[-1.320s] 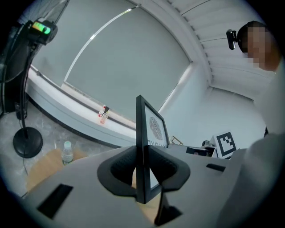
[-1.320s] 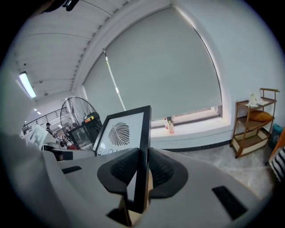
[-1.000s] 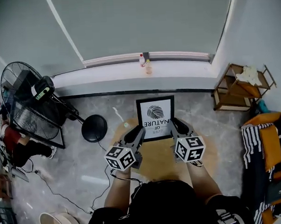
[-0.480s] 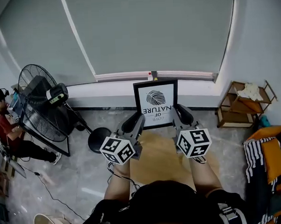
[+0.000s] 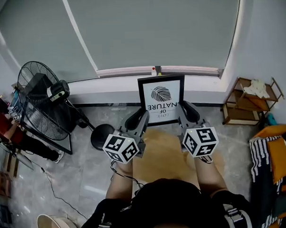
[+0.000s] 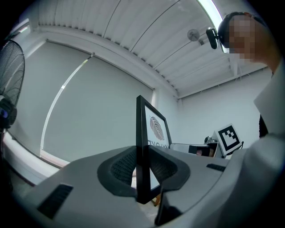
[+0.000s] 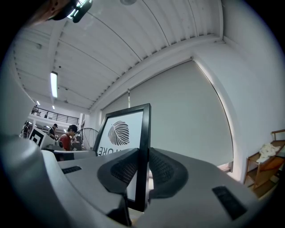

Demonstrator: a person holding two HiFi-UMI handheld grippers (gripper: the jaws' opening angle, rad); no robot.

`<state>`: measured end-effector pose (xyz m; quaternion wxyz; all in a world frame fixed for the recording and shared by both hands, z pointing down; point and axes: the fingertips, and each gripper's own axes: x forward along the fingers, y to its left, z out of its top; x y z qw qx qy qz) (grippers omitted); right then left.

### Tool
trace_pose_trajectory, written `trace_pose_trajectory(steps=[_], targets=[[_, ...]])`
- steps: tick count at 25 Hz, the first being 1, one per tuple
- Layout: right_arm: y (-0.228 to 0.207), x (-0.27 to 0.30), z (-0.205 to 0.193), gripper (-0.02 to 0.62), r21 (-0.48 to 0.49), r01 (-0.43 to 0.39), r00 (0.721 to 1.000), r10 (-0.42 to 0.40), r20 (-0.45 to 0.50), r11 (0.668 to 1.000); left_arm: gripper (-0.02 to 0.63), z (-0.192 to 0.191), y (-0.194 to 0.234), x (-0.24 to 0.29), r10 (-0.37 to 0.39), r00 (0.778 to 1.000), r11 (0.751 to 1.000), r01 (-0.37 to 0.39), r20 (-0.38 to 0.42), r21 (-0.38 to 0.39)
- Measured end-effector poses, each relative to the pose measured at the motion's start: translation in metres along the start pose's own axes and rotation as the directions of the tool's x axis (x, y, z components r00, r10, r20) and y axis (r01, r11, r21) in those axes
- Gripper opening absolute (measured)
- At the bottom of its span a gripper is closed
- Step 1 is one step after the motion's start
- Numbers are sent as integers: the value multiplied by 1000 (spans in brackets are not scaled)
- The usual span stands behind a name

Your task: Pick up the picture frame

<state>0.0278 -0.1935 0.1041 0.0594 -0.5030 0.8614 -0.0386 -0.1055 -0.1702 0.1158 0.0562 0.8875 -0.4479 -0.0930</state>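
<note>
Up in front of the window blind, clear above the round desk (image 5: 160, 158), the frame (image 5: 162, 100) is held upright with its print side toward the person. The text reads upside down in the head view.

Left hand-held gripper (image 6: 142, 168): jaws partly closed, pads clamped on the frame's left side rail, low down. Right hand-held gripper (image 7: 143, 171): same, pads pinched on the right side rail near the bottom corner. Neither has anything else between its jaws.

Handling, judged:
- Thin black border, so likely light and stiff with no sag.
- The front is probably glazed, so fragile if knocked or dropped.
- The smooth narrow rails could slip or twist in the pads.
- Best hold is the two opposite side rails at matching height, pads on the border and not on the front pane. That's roughly the grip now.
- Both grips sit low, so the top could tip.

Counts: 1 frame, 2 hand-held grippers, 1 desk, 1 fan (image 5: 41, 107), 1 wooden rack (image 5: 249, 102).
</note>
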Motion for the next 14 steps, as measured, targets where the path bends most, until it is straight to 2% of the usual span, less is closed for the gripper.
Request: trace_pose_trajectory(steps=[14], targets=[[-4, 0, 0, 86, -2, -13, 1000, 13, -15, 1000, 98, -4, -1, 4, 25, 999, 1000, -25, -33, 12]])
